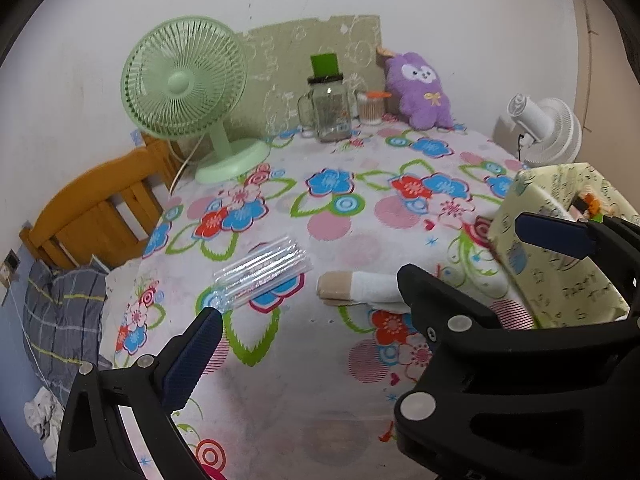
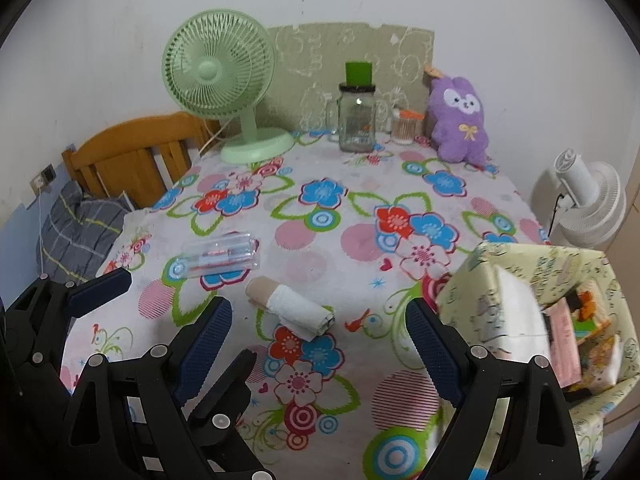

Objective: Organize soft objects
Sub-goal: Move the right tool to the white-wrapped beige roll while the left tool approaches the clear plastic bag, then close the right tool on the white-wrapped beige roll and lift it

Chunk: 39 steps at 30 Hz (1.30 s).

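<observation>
A rolled beige and white sock [image 2: 290,312] lies on the floral tablecloth near the front; it also shows in the left wrist view [image 1: 356,287]. A purple plush toy [image 2: 458,120] leans against the back wall, also seen in the left wrist view [image 1: 418,90]. A pale yellow patterned box [image 2: 560,312] stands at the right, holding several small items; it shows in the left wrist view [image 1: 560,248] too. My right gripper [image 2: 320,344] is open and empty just in front of the sock. My left gripper [image 1: 308,320] is open and empty, left of the sock; its finger [image 2: 100,286] shows at far left.
A clear plastic pen case [image 2: 222,258] lies left of the sock. A green desk fan [image 2: 224,80], a glass jar [image 2: 356,118] and a small cotton-swab jar [image 2: 404,128] stand at the back. A white fan [image 2: 580,204] is off the table's right edge. A wooden chair [image 2: 128,160] stands at left.
</observation>
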Each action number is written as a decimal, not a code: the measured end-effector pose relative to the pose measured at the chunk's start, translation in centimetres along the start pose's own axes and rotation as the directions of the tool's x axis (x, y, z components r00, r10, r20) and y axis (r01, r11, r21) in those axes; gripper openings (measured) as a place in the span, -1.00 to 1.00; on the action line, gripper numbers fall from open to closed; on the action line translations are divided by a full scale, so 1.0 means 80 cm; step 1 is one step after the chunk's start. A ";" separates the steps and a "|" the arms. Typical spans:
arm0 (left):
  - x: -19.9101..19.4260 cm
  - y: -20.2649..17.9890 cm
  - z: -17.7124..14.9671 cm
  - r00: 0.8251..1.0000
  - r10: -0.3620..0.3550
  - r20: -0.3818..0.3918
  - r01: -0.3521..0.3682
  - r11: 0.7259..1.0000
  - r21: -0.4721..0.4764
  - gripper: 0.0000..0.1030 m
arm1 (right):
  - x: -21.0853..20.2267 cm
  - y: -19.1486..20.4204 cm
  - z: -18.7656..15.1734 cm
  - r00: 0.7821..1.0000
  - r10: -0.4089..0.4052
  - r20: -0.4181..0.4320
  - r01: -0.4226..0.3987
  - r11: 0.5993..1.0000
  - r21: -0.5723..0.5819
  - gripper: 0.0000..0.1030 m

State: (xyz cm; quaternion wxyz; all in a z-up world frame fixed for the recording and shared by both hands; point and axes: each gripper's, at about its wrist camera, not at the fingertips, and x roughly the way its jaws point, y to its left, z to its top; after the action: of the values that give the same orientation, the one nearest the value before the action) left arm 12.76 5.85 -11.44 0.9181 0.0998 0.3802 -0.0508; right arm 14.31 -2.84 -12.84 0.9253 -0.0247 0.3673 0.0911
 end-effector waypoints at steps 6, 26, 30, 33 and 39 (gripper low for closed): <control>0.021 0.008 -0.006 0.999 0.000 -0.038 0.000 1.000 -0.007 0.99 | 0.027 0.005 -0.002 0.999 0.010 -0.043 -0.010 1.000 0.004 0.76; 0.083 0.036 -0.019 0.989 0.015 -0.144 -0.023 0.998 -0.059 0.98 | 0.101 0.023 -0.007 0.989 0.022 -0.144 -0.023 1.000 -0.009 0.75; 0.098 0.039 -0.019 0.985 0.011 -0.172 -0.025 0.997 -0.080 0.96 | 0.115 0.023 -0.006 0.987 0.011 -0.159 -0.012 1.000 -0.008 0.60; 0.106 0.040 -0.019 0.983 0.009 -0.186 -0.025 0.996 -0.081 0.95 | 0.124 0.022 -0.005 0.985 0.010 -0.171 -0.012 1.000 -0.010 0.59; 0.115 0.041 -0.018 0.980 -0.001 -0.198 -0.016 0.996 -0.085 0.97 | 0.143 0.017 -0.008 0.971 0.046 -0.234 -0.039 0.999 0.035 0.26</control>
State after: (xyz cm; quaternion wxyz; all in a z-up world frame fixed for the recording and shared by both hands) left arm 18.79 9.20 -18.50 0.8794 0.0662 0.4710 -0.0209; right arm 21.80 0.15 -21.11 0.8736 -0.0133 0.4758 0.1015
